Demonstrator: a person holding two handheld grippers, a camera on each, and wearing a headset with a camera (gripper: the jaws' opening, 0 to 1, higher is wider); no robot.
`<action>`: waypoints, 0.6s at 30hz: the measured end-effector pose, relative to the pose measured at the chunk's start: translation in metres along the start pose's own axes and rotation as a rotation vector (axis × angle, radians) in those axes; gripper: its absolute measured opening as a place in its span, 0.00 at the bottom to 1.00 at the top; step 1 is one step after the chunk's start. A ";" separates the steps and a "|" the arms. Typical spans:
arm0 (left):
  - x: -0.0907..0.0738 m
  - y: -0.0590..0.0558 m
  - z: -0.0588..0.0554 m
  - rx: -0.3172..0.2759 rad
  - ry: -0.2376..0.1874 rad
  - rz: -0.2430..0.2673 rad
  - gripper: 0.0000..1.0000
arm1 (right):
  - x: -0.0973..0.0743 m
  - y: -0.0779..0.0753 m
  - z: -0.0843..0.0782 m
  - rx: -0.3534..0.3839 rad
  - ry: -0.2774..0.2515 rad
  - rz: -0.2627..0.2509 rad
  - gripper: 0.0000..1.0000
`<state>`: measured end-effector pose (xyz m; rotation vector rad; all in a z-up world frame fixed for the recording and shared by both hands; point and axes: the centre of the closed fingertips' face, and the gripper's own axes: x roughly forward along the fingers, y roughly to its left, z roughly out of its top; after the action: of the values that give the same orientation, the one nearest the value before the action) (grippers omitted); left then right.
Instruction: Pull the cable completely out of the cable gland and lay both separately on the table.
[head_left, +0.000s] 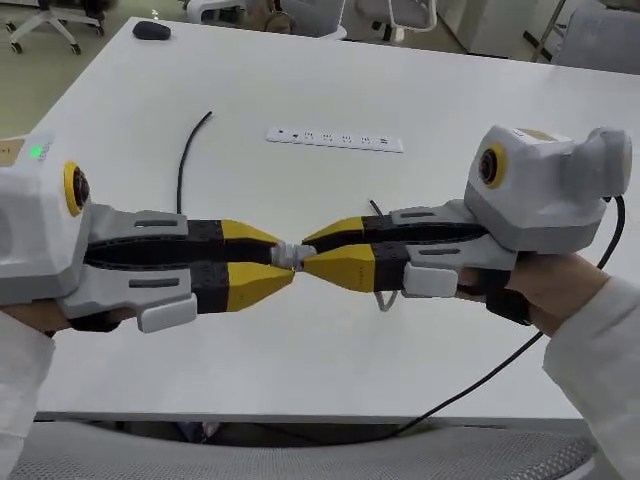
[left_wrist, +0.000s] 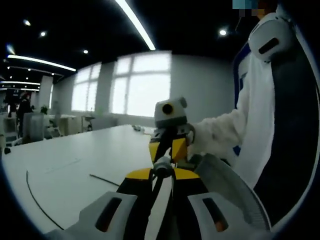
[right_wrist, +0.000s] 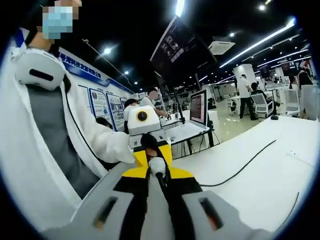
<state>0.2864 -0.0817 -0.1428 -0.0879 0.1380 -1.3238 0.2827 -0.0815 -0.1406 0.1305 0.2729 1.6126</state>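
Left hand-held gripper (head_left: 289, 263) pinches the small cable gland (head_left: 287, 254) in the air above the surface (head_left: 400, 90). It meets the right hand-held gripper (head_left: 307, 253) tip to tip, and that one is clamped on the thin black cable (right_wrist: 163, 186). The gland looks light, hard and slick, and the cable limp, so the best hold is probably close behind the gland. The right gripper view shows the cable running back between its jaws, which cover it from above.

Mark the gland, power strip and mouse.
gland (head_left: 288, 255): head view, middle of its pale body.
power strip (head_left: 335, 140): head view, middle of its top face.
mouse (head_left: 151, 30): head view, top of its dark shell.
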 end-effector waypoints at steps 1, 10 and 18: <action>0.000 0.000 0.000 -0.030 0.000 0.001 0.16 | 0.001 0.001 0.000 -0.011 0.006 0.003 0.13; 0.002 -0.001 0.003 -0.075 -0.032 -0.006 0.15 | 0.002 0.005 0.002 0.044 0.029 0.012 0.12; 0.003 -0.001 0.009 -0.282 -0.075 -0.066 0.14 | 0.001 0.009 0.010 -0.045 0.019 0.023 0.10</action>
<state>0.2877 -0.0848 -0.1336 -0.3835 0.2591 -1.3583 0.2769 -0.0795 -0.1286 0.0842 0.2504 1.6424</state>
